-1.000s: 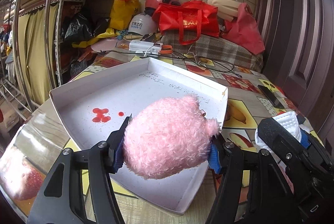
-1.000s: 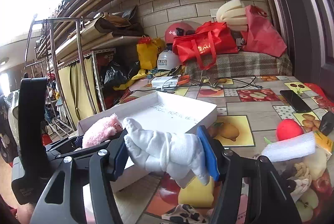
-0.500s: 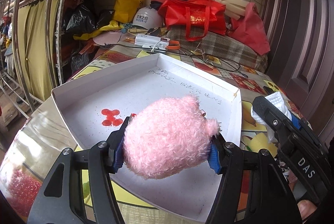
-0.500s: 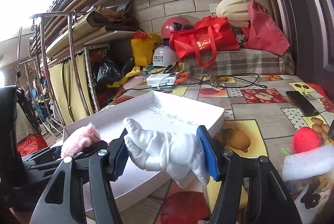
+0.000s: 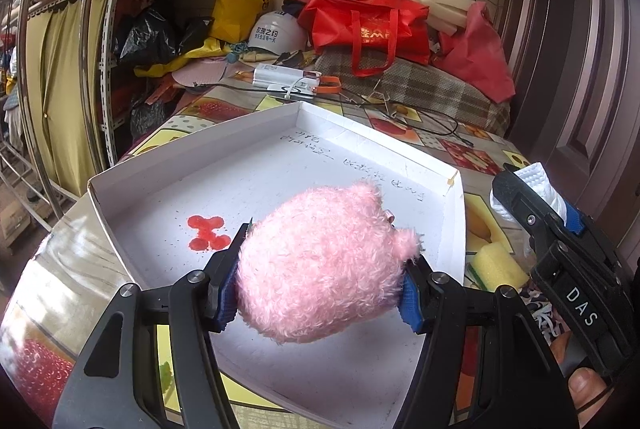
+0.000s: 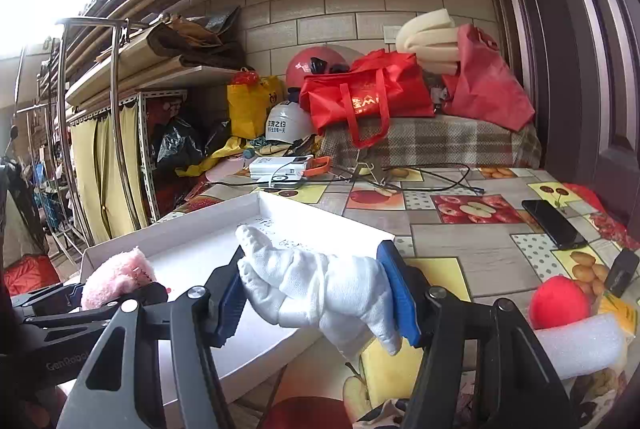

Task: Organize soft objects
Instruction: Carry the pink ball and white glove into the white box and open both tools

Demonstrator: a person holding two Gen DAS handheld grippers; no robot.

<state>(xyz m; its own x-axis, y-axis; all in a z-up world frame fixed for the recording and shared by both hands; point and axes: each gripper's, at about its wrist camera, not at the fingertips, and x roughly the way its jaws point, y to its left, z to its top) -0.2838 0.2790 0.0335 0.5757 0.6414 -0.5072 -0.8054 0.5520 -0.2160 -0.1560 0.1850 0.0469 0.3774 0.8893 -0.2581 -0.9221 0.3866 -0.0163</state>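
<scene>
My left gripper [image 5: 320, 293] is shut on a pink plush toy [image 5: 324, 265] and holds it over the near part of a shallow white box [image 5: 192, 157]. The plush also shows in the right wrist view [image 6: 116, 277]. My right gripper [image 6: 316, 293] is shut on a bunched white cloth [image 6: 320, 289] above the box's right rim [image 6: 332, 219]. In the left wrist view the right gripper [image 5: 560, 241] stands just right of the box, with the white cloth [image 5: 540, 185] at its tip.
A yellow sponge [image 5: 500, 265] lies right of the box. A red ball [image 6: 560, 303], a white foam roll [image 6: 580, 345] and a black phone [image 6: 554, 223] lie on the fruit-pattern tablecloth at the right. Red bags [image 6: 360, 97], helmets and cables crowd the far end.
Both grippers have moved forward over the box with their loads still held. The right gripper has come closer beside the left one. The box floor now fills more of the left wrist view.
</scene>
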